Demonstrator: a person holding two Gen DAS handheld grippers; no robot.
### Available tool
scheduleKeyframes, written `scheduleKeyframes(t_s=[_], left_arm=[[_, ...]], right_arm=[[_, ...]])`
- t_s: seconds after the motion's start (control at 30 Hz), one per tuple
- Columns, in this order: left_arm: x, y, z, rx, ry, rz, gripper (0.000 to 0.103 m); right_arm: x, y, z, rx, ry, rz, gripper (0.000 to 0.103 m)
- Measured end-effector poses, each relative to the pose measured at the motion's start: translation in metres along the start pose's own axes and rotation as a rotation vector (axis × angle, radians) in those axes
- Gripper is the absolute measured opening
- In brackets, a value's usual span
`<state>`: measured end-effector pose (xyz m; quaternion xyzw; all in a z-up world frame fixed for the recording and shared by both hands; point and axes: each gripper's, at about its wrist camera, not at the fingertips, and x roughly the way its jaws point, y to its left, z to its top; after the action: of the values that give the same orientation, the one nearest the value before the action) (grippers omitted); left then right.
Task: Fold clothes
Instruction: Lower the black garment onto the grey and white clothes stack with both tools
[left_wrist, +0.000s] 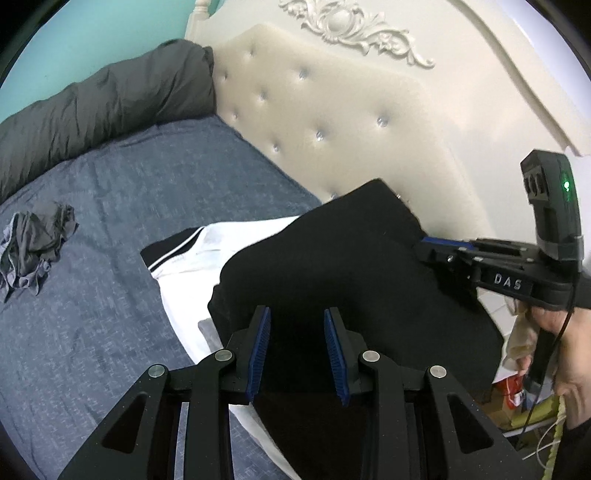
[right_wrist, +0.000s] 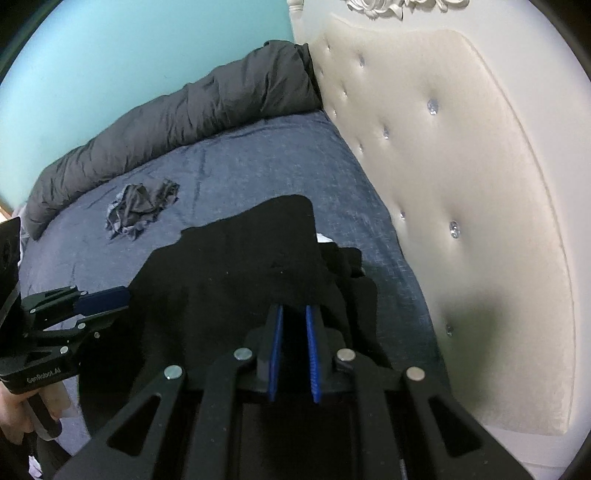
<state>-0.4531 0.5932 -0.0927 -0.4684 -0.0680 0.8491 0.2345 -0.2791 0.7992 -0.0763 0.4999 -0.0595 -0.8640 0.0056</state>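
A: Two claws are over the bed (left_wrist: 110, 177), both on the same black garment (left_wrist: 351, 258). From the left wrist view, the left claw (left_wrist: 297, 350) has its blue pads partly spread, with the black cloth filling the gap between them. I cannot tell whether the pads press on it.

B: And the right claw (right_wrist: 294, 354)?

A: In its own view the pads stand nearly together, with dark cloth between them, so it is pinching the black garment. From the left wrist view that claw comes in at three o'clock, its tip on the cloth's edge, with a hand (left_wrist: 565, 350) on the handle.

B: Where does the garment lie?

A: It is draped near the tufted cream headboard (left_wrist: 332, 110), partly over a white garment with black stripes (left_wrist: 192, 251) showing at its nine o'clock side in the left wrist view. Both lie on the blue bedspread.

B: Anything else on the bed?

A: A crumpled grey garment (right_wrist: 140, 206) at about ten o'clock, well apart from the black one, and a rolled grey duvet (right_wrist: 184, 110) along the teal wall at eleven.
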Motion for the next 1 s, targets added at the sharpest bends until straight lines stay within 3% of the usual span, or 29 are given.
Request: scheduleKeyframes(t_s=[0.17,0.4,0.6,0.8,1.0], left_arm=[[0.005,-0.004,-0.008,0.017,0.017,0.001,0.033],[-0.029,-0.01,-0.009,0.035,-0.035,-0.003,0.033],[-0.046,-0.042,-0.026,0.118,-0.027,-0.036,0.033],[-0.038,-0.063,-0.051,0.162,0.005,-0.042,0.033],[-0.025,-0.065,-0.069,0.144,0.015,-0.038,0.033]], right_arm=[[0.006,-0.01,-0.004,0.031,0.001,0.012,0.01],[-0.046,-0.008,-0.015,0.01,-0.133,0.043,0.01],[-0.068,-0.003,-0.048,0.006,-0.172,0.096,0.01],[-0.058,-0.007,-0.078,0.02,-0.153,0.059,0.01],[-0.041,-0.02,-0.1,0.075,-0.176,0.087,0.01]])
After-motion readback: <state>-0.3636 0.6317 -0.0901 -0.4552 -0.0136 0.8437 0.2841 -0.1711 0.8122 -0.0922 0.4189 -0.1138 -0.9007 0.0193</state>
